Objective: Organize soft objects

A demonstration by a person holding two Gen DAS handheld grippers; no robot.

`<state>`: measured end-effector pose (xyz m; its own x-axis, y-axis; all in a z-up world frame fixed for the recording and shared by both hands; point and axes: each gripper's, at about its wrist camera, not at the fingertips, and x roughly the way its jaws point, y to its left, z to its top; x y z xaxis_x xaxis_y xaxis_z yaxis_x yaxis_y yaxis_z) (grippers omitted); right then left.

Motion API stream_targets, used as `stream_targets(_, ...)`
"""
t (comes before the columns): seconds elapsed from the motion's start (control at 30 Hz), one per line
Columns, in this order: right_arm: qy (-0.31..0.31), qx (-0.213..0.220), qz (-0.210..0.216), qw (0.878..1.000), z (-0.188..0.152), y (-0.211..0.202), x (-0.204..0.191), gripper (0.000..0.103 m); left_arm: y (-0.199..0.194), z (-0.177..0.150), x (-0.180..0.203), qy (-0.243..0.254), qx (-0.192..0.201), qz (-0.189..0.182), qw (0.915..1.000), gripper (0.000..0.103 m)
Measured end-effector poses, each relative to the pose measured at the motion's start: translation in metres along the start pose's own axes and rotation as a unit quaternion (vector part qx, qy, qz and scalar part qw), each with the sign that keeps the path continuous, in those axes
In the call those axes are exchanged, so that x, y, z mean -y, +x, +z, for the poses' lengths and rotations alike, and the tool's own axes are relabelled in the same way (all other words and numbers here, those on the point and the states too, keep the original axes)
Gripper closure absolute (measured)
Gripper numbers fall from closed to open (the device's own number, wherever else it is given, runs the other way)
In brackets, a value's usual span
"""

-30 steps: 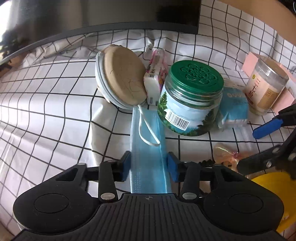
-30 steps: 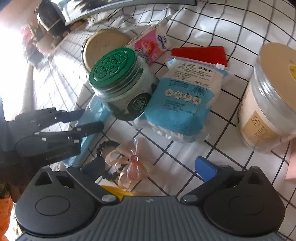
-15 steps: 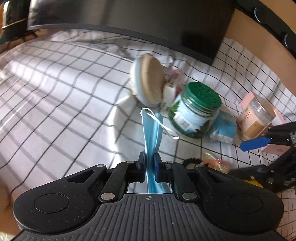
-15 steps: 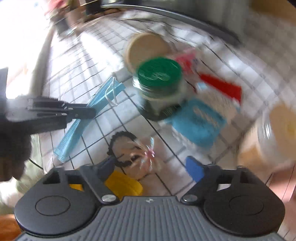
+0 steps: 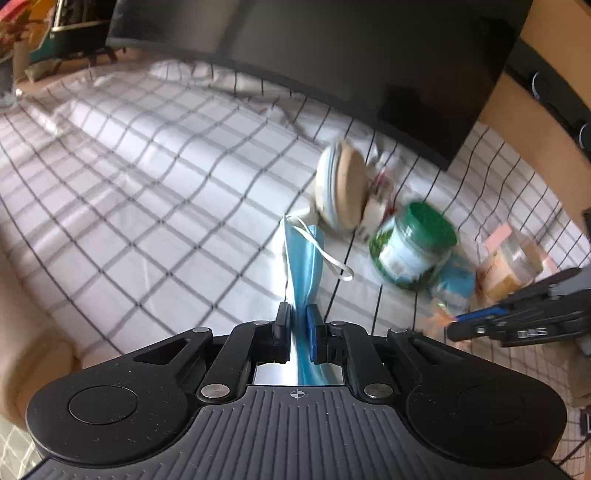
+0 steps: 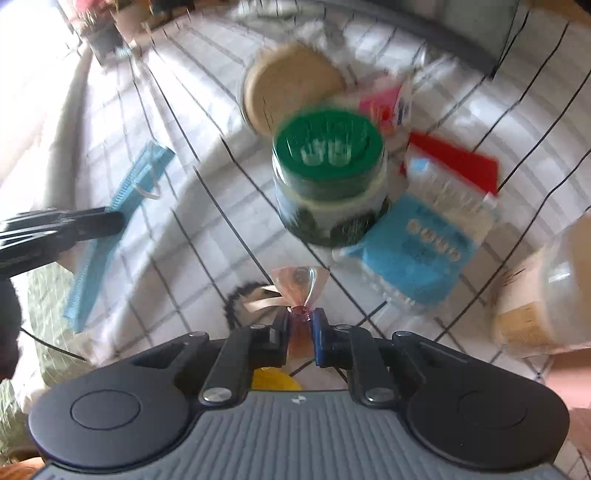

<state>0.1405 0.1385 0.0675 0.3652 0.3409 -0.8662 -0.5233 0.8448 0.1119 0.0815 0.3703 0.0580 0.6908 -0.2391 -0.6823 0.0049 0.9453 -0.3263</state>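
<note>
The left gripper [image 5: 299, 317] was clamped on the blue face mask [image 5: 303, 258], which hung above the checked cloth [image 5: 147, 206] left of the green-lidded jar [image 6: 328, 184]. The right gripper [image 6: 301, 325] was pinched shut on a pink ribbon bow [image 6: 297, 286], just in front of that jar.

a white cloth with a black grid [image 5: 155, 206] covers the surface, creased at the far edge. a large dark screen [image 5: 332, 55] stands at the far side. bright daylight falls from the far left, near some blurred potted plants [image 6: 122, 18].
</note>
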Motion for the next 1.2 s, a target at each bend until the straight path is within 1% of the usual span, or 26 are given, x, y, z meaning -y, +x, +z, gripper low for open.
stream_targets(0.1,-0.006,0.047,0.006,0.999,0.011,-0.048,-0.003,0.09,-0.013,0.023,0.009,0.016,0.028,-0.002,0.9995,0.092)
stream_targets(0.17,-0.016,0.086,-0.004,0.996,0.017,-0.082,-0.004,0.09,-0.02,0.045,0.017,0.026,0.052,-0.003,0.9983,0.092)
stream_targets(0.27,-0.021,0.13,-0.019,0.991,0.02,-0.124,0.001,0.09,-0.027,0.078,0.033,0.039,0.083,-0.006,0.9957,0.092)
stream_targets(0.37,-0.024,0.175,-0.056,0.983,0.014,-0.159,0.013,0.09,-0.026,0.108,0.055,0.052,0.105,-0.01,0.993,0.092)
stream_targets(0.43,-0.018,0.199,-0.085,0.976,0.005,-0.178,0.029,0.09,-0.024,0.124,0.072,0.063,0.112,-0.022,0.9915,0.092)
stream_targets(0.47,-0.011,0.209,-0.101,0.973,-0.001,-0.186,0.037,0.09,-0.022,0.13,0.082,0.067,0.114,-0.029,0.9908,0.092)
stream_targets(0.6,0.029,0.241,-0.139,0.96,-0.027,-0.212,0.076,0.09,-0.007,0.148,0.137,0.081,0.109,-0.063,0.9888,0.092)
stream_targets(0.67,0.057,0.258,-0.159,0.951,-0.046,-0.222,0.1,0.09,0.004,0.149,0.168,0.093,0.1,-0.086,0.9869,0.092)
stream_targets(0.8,0.128,0.277,-0.196,0.932,-0.088,-0.231,0.147,0.09,0.032,0.141,0.241,0.126,0.066,-0.139,0.98,0.092)
stream_targets(0.87,0.164,0.277,-0.208,0.923,-0.11,-0.229,0.172,0.09,0.05,0.132,0.278,0.136,0.043,-0.168,0.9754,0.092)
stream_targets(0.97,0.204,0.265,-0.215,0.918,-0.132,-0.215,0.199,0.09,0.079,0.113,0.326,0.139,0.005,-0.207,0.9683,0.092)
stream_targets(1.03,0.225,0.257,-0.215,0.915,-0.142,-0.204,0.215,0.09,0.101,0.098,0.354,0.144,-0.017,-0.221,0.9646,0.092)
stream_targets(1.1,0.246,0.256,-0.213,0.91,-0.152,-0.194,0.229,0.09,0.123,0.088,0.376,0.143,-0.029,-0.224,0.9637,0.092)
stream_targets(1.17,0.261,0.257,-0.214,0.906,-0.157,-0.184,0.24,0.09,0.144,0.082,0.39,0.121,-0.028,-0.225,0.9664,0.092)
stream_targets(1.2,0.265,0.258,-0.218,0.903,-0.16,-0.181,0.246,0.09,0.155,0.08,0.396,0.106,-0.021,-0.23,0.9672,0.091)
